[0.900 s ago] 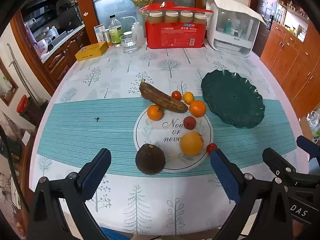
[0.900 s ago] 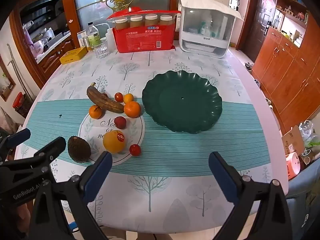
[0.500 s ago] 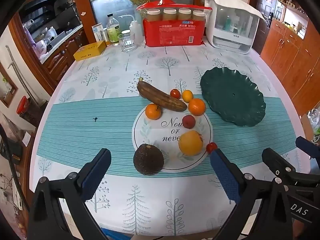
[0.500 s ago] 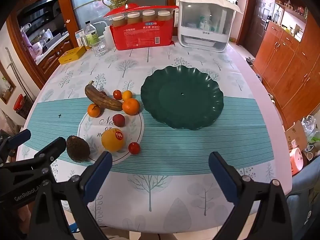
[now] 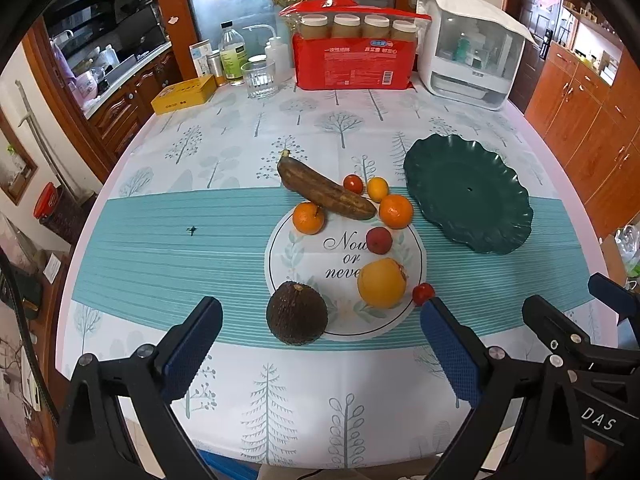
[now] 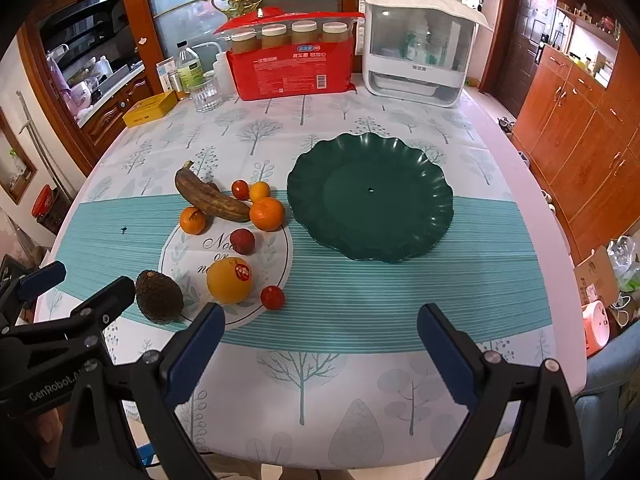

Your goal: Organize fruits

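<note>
Fruit lies loose on the tablecloth: a dark avocado (image 5: 296,312), a yellow-orange orange (image 5: 381,283), a brown banana (image 5: 326,191), two mandarins (image 5: 395,211), a red lychee (image 5: 379,239) and cherry tomatoes (image 5: 423,293). An empty dark green scalloped plate (image 5: 467,193) sits to their right. My left gripper (image 5: 318,340) hovers open just short of the avocado, nothing between its fingers. My right gripper (image 6: 318,344) stands open over bare cloth, the green plate (image 6: 370,196) ahead of it and the avocado (image 6: 159,296) to its left.
At the table's far edge stand a red package with jars (image 5: 354,58), a white appliance (image 5: 472,64), a glass (image 5: 259,79), bottles (image 5: 231,55) and a yellow tin (image 5: 185,94). Wooden cabinets (image 6: 576,136) line the right side. The table's near edge lies under both grippers.
Both grippers have drifted slightly forward and lower toward the table; the fruit sits a little nearer in the views. Jaws stay wide; nothing was touched.
</note>
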The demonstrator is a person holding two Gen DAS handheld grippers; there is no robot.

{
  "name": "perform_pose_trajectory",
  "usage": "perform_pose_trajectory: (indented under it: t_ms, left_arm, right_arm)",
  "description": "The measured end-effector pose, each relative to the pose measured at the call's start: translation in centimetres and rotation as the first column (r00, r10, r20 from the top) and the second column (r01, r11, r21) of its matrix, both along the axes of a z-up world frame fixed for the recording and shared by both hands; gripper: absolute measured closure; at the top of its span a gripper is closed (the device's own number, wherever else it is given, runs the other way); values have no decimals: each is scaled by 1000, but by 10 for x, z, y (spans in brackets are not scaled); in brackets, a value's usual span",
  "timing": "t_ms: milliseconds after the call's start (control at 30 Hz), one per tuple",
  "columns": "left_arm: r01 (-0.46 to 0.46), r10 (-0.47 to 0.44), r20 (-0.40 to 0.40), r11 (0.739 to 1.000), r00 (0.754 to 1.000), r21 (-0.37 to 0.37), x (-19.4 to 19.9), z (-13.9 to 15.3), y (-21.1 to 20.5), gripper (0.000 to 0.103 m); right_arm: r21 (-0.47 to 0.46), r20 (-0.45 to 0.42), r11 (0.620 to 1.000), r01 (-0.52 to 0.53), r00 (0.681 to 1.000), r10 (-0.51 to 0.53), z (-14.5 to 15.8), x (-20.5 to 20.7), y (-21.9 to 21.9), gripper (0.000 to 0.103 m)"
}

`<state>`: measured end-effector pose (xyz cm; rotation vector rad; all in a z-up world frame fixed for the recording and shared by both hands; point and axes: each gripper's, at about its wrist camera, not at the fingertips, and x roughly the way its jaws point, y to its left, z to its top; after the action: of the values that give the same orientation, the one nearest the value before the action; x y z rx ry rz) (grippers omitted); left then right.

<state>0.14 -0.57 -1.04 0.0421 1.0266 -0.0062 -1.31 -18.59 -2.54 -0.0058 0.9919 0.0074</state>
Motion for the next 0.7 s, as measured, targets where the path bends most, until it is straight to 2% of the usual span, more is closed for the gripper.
perform_pose_trajectory:
  t_ms: [267, 700]
  left_arm:
    - [-25, 25, -2, 1000, 1000, -19, -8, 3, -2, 4]
    - [-13, 13, 0, 1000, 1000, 2, -13, 5, -5, 4]
  right_arm:
    - [3, 15, 1000, -24, 1000, 24, 4, -4, -3, 6]
    - [31, 0, 999, -18, 1000, 18, 3, -8, -8, 6]
